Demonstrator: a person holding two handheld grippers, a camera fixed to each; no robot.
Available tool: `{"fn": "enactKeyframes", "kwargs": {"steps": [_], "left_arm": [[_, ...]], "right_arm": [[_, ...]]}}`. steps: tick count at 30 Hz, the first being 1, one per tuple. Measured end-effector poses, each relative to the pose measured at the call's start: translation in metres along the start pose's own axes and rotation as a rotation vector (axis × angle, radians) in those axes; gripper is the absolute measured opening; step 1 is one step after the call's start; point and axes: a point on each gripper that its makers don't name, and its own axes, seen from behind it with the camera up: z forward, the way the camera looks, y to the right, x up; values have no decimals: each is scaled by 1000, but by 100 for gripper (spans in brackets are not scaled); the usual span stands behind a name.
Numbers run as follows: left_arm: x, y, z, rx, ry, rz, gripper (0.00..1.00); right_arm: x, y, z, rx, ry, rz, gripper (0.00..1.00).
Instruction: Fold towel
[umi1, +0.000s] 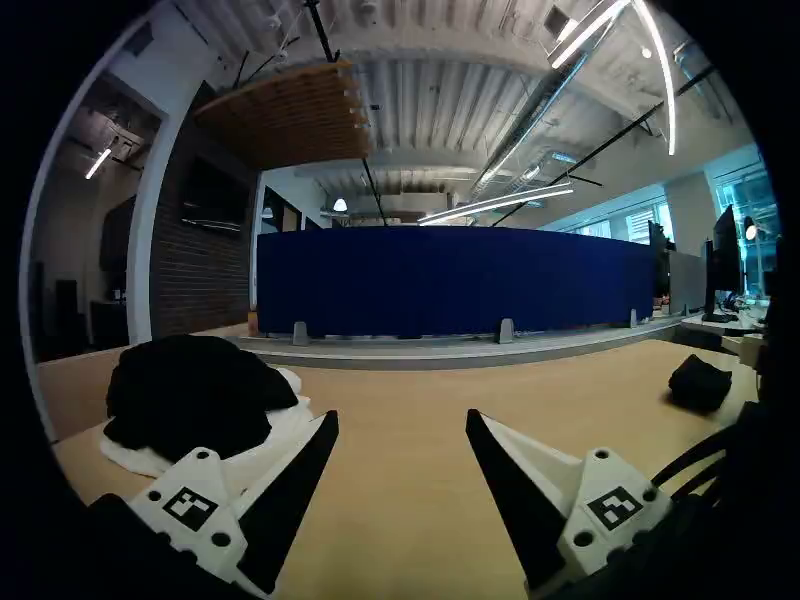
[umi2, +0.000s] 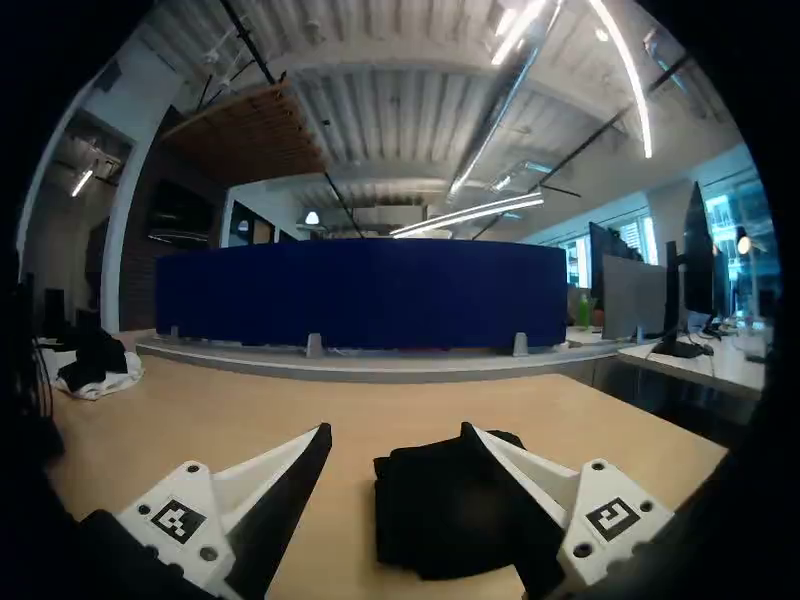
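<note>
two grippers: left gripper (umi1: 400, 415) and right gripper (umi2: 395, 430), each with jaws spread wide and nothing held between the fingers.
folded towel: black (umi2: 450, 510), lying flat on the table (umi2: 250, 420) in the right gripper view, low between the fingers and toward the right one. that finger's tip overlaps the towel's right part, and i cannot tell if it touches. in the left gripper view the towel sits well off, near the table's right end.
pile: black cloth heaped on white (umi1: 190, 395), just beside the left gripper's left finger. in the right gripper view it is far off at the left.
far edge: runs along the foot of the blue partition (umi1: 440, 280).
right edge: drops off just past the folded towel, with a desk (umi2: 700, 365) and monitors beyond it.
open room: a wide stretch of wood between pile and folded towel, and ahead of both grippers up to the partition.
</note>
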Motion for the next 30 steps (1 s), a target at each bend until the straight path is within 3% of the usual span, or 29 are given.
{"fn": "enactKeyframes", "kwargs": {"steps": [30], "left_arm": [[0, 0, 0, 0, 0, 0, 95]], "right_arm": [[1, 2, 0, -7, -1, 4, 99]]}}
